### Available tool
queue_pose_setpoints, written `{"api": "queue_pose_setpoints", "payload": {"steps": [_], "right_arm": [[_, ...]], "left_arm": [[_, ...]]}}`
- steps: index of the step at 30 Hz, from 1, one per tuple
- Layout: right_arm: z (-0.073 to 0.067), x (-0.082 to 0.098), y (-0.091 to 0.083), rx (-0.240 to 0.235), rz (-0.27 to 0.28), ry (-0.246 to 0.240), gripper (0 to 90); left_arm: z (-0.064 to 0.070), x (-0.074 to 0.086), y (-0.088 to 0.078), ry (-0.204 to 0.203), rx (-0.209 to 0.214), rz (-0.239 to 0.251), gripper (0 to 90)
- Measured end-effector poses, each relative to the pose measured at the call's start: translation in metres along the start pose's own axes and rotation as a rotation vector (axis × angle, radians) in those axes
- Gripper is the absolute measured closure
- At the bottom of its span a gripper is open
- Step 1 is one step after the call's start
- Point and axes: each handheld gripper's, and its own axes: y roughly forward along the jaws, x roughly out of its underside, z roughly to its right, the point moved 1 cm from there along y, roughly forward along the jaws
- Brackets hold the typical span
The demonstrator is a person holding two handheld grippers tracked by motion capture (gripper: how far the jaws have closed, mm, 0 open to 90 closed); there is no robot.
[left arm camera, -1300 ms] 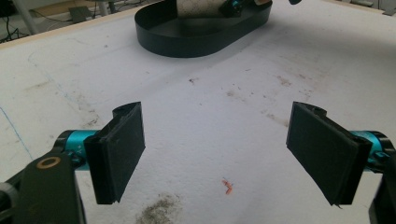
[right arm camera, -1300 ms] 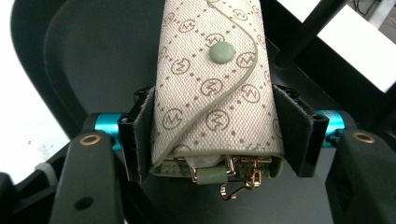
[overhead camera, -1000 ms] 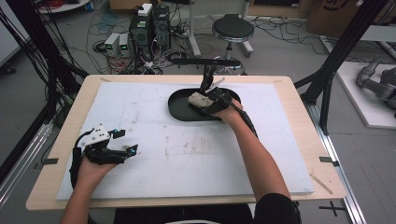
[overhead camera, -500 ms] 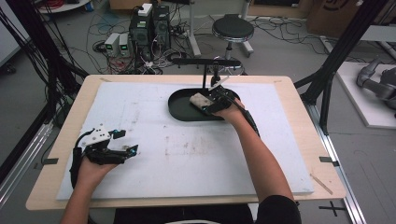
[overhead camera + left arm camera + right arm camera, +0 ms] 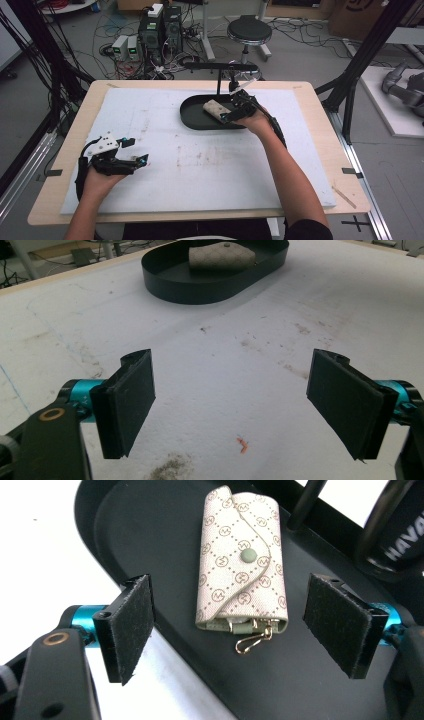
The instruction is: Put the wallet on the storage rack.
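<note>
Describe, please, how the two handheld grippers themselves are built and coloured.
Each gripper has two flat black rectangular pads on teal metal posts, joined to black link arms with a brass-coloured pivot. The left gripper carries a grey three-cornered plate on top, and a black cable loops from it. The right gripper has a black body and cable. The forearms are bare.
</note>
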Motion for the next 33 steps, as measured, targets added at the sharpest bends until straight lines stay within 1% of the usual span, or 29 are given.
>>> {"api": "queue_pose_setpoints", "payload": {"steps": [1, 2, 3, 5, 6, 7, 8, 10, 11, 12, 13, 14, 15, 16, 17, 18, 19, 20, 22, 24, 25, 28, 30, 32, 33], "right_arm": [[-0.002, 0.001, -0.003, 0.002, 0.010, -0.001, 21.5], [-0.003, 0.004, -0.007, 0.015, 0.048, -0.020, 21.5], [-0.004, 0.007, -0.009, 0.020, 0.070, -0.023, 21.5], [-0.004, 0.012, -0.013, 0.007, 0.047, -0.001, 21.1], [-0.004, 0.014, -0.014, 0.005, 0.040, -0.001, 20.6], [-0.004, 0.015, -0.016, 0.002, 0.035, 0.009, 20.6], [-0.004, 0.017, -0.019, 0.004, 0.041, 0.012, 20.6], [-0.007, 0.023, -0.026, 0.008, 0.100, -0.002, 20.6], [-0.007, 0.026, -0.029, 0.007, 0.116, -0.002, 20.6], [-0.007, 0.030, -0.031, 0.002, 0.117, 0.008, 20.5], [-0.007, 0.033, -0.033, 0.004, 0.104, 0.031, 20.5], [-0.007, 0.036, -0.036, 0.018, 0.121, 0.038, 20.5], [-0.008, 0.041, -0.040, 0.016, 0.156, 0.039, 20.5], [-0.008, 0.046, -0.044, 0.006, 0.178, 0.032, 20.4], [-0.009, 0.050, -0.047, 0.008, 0.162, 0.049, 20.4], [-0.009, 0.055, -0.051, 0.021, 0.184, 0.052, 20.4], [-0.011, 0.060, -0.055, 0.013, 0.214, 0.046, 20.4], [-0.012, 0.066, -0.059, 0.003, 0.226, 0.045, 20.4], [-0.014, 0.076, -0.065, 0.013, 0.241, 0.049, 20.4], [-0.018, 0.088, -0.071, 0.005, 0.253, 0.060, 20.4], [-0.020, 0.093, -0.073, 0.005, 0.263, 0.056, 20.2], [-0.025, 0.105, -0.079, -0.011, 0.289, 0.065, 18.7], [-0.029, 0.111, -0.082, -0.002, 0.299, 0.075, 18.7], [-0.033, 0.119, -0.085, 0.013, 0.295, 0.068, 18.7], [-0.034, 0.121, -0.085, 0.015, 0.295, 0.074, 18.7]], "left_arm": [[0.000, 0.000, 0.001, 0.004, 0.004, -0.002, 19.4], [0.001, -0.001, 0.002, 0.001, 0.007, -0.001, 19.4], [0.001, -0.001, 0.003, 0.003, 0.009, -0.003, 19.4], [0.002, -0.002, 0.006, 0.007, 0.014, -0.005, 19.4], [0.002, -0.002, 0.007, 0.008, 0.016, -0.005, 19.3], [0.002, -0.003, 0.008, 0.010, 0.018, -0.005, 19.4], [0.003, -0.003, 0.009, 0.012, 0.021, -0.007, 19.4], [0.003, -0.004, 0.011, 0.011, 0.025, -0.008, 19.4], [0.003, -0.004, 0.012, 0.013, 0.028, -0.010, 19.4], [0.004, -0.004, 0.013, 0.011, 0.028, -0.011, 19.4], [0.004, -0.004, 0.014, 0.014, 0.031, -0.015, 19.4], [0.004, -0.004, 0.015, 0.010, 0.032, -0.013, 19.4], [0.004, -0.004, 0.016, 0.014, 0.035, -0.015, 19.4], [0.004, -0.004, 0.017, 0.012, 0.036, -0.014, 19.4], [0.005, -0.004, 0.018, 0.014, 0.038, -0.015, 19.4], [0.005, -0.005, 0.019, 0.016, 0.040, -0.015, 19.4], [0.005, -0.005, 0.020, 0.018, 0.044, -0.016, 19.4], [0.005, -0.005, 0.021, 0.014, 0.044, -0.016, 19.4], [0.006, -0.006, 0.023, 0.019, 0.049, -0.018, 19.4], [0.007, -0.007, 0.026, 0.021, 0.053, -0.020, 19.4], [0.008, -0.007, 0.027, 0.021, 0.056, -0.021, 19.4], [0.009, -0.008, 0.029, 0.027, 0.060, -0.026, 19.4], [0.010, -0.008, 0.030, 0.029, 0.062, -0.028, 19.4], [0.011, -0.008, 0.030, 0.029, 0.063, -0.028, 19.4], [0.011, -0.008, 0.030, 0.028, 0.063, -0.027, 19.4]]}}
